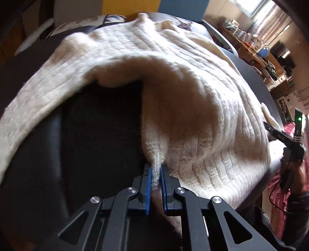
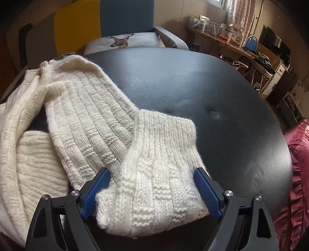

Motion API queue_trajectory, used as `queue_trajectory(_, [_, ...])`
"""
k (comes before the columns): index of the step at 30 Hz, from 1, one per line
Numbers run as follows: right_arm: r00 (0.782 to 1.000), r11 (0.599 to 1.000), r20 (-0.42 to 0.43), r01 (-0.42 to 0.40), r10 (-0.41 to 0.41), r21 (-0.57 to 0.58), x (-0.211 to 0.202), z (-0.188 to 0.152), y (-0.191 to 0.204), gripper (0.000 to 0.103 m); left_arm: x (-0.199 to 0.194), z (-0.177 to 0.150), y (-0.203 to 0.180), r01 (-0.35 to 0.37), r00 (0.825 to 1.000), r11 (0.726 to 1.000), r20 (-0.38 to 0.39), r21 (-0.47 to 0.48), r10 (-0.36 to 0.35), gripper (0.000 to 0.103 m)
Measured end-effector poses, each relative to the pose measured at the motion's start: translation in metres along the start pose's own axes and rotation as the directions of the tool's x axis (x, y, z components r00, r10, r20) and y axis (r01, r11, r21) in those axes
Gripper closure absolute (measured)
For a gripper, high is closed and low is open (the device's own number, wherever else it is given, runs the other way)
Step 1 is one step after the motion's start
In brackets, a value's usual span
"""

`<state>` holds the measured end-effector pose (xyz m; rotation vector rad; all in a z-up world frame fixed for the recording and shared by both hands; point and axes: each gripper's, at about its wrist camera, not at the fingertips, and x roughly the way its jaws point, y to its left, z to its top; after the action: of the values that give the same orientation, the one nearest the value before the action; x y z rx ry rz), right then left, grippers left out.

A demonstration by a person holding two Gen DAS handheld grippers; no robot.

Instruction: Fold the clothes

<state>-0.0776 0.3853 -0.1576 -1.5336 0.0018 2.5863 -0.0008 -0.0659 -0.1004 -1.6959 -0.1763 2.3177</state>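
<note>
Sweater (image 1: 173, 77) lying on black padded table (image 2: 212, 96), pinched hem riding clenched left gripper (image 1: 156, 174), cuff (image 2: 160, 164) resting between splayed right gripper (image 2: 152, 183): lifting evenly, closing on cuff, avoiding dragging knit.

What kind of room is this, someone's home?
Most likely a lived-in room at home. A cream knitted sweater lies on a black padded surface, a deer-print cushion sits behind it, and a cluttered wooden desk stands by a curtained window.
</note>
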Motion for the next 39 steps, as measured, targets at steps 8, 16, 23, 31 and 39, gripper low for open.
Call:
queue_trajectory(8, [0.935, 0.941, 0.165, -0.283, 0.314, -0.186, -0.067, 0.007, 0.031, 0.023, -0.037, -0.014, -0.007, 0.082, 0.992, 0.996, 0.098, 0.016, -0.083, 0.092])
queue_trajectory(16, [0.901, 0.756, -0.076, -0.401, 0.426, -0.518, -0.042, 0.000, 0.137, 0.047, -0.038, -0.019, -0.033, 0.094, 0.990, 0.992, 0.101, 0.087, -0.102, 0.084])
queue_trajectory(23, [0.871, 0.682, -0.260, -0.488, 0.416, -0.544, -0.006, 0.010, 0.162, 0.044, -0.024, -0.045, 0.003, 0.038, 0.999, 0.999, 0.027, 0.034, -0.039, 0.079])
queue_trajectory(31, [0.924, 0.673, -0.227, -0.381, 0.309, -0.633, -0.032, -0.017, 0.180, 0.091, -0.014, -0.040, 0.005, 0.081, 0.996, 0.996, 0.022, 0.027, -0.082, 0.064])
queue_trajectory(39, [0.898, 0.761, -0.205, -0.440, 0.390, -0.477, -0.102, -0.037, 0.121, 0.092, -0.012, -0.025, 0.017, 0.056, 0.998, 0.997, -0.008, 0.051, -0.056, 0.064])
